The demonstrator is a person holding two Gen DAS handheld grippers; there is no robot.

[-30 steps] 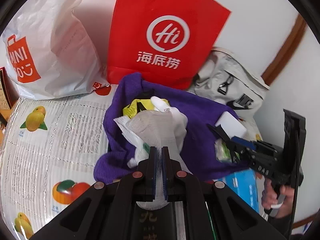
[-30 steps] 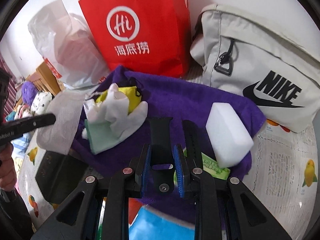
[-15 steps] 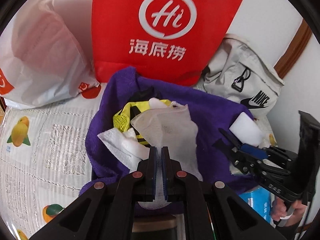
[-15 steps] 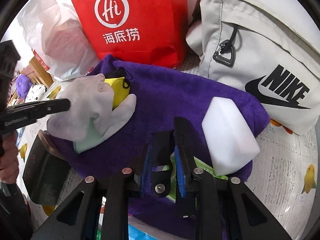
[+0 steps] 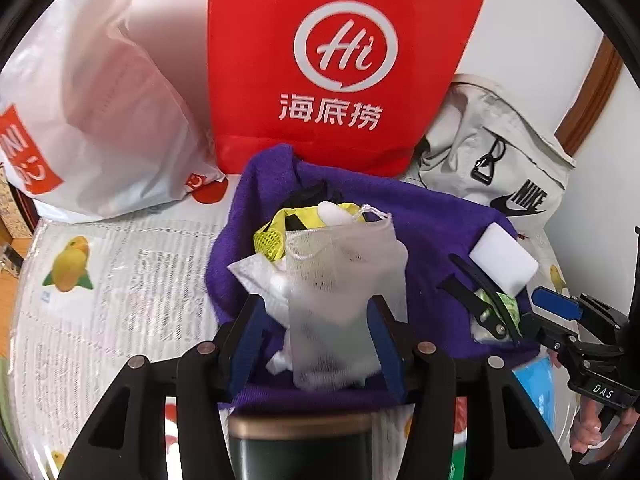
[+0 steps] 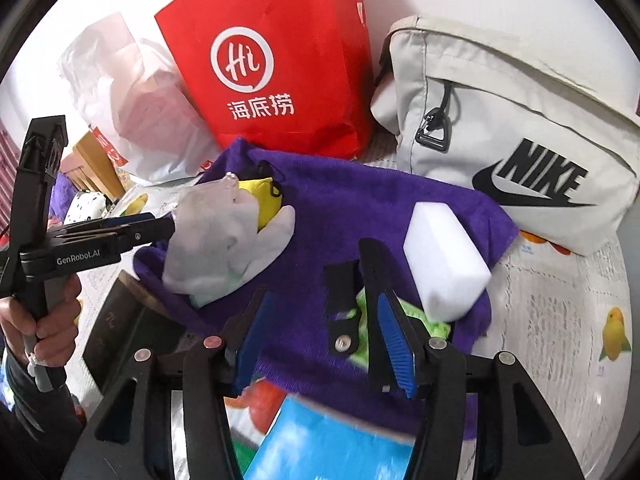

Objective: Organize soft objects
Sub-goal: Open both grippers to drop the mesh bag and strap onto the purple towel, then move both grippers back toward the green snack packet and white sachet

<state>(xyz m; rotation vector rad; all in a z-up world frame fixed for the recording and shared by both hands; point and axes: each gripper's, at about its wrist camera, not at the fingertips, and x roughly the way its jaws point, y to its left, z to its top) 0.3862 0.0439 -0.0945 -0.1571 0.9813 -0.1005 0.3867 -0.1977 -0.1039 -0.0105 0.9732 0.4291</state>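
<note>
- Left gripper [image 5: 316, 332]: jaws spread wide. A white gauze pouch [image 5: 344, 292] lies between them, touching neither blue pad.
- Gauze pouch position: it rests on top of a pile of soft items on the purple towel [image 5: 432, 232], over a yellow mesh bag [image 5: 272, 240] and white cloths [image 5: 256, 276].
- Right gripper [image 6: 320, 328]: jaws apart, not clamped on anything. A black strap [image 6: 344, 292] with a metal snap lies on the towel between them.
- In the right wrist view, the right finger [image 6: 384, 312] sits over a green packet [image 6: 360, 320], just beside a white sponge block [image 6: 444, 264]. The block rests on the towel's right part.
- Behind the towel, a red paper bag [image 5: 332, 60] stands against the wall, a white plastic bag [image 5: 92, 112] to its left and a grey Nike bag [image 6: 512, 140] to its right.
- A dark green container with a bronze rim [image 5: 300, 440] sits just below the left gripper, at the towel's near edge.
- The surface [image 5: 120, 280] carries a covering with a fruit print.
- A blue packet [image 6: 328, 440] lies at the towel's near edge, under the right gripper.
</note>
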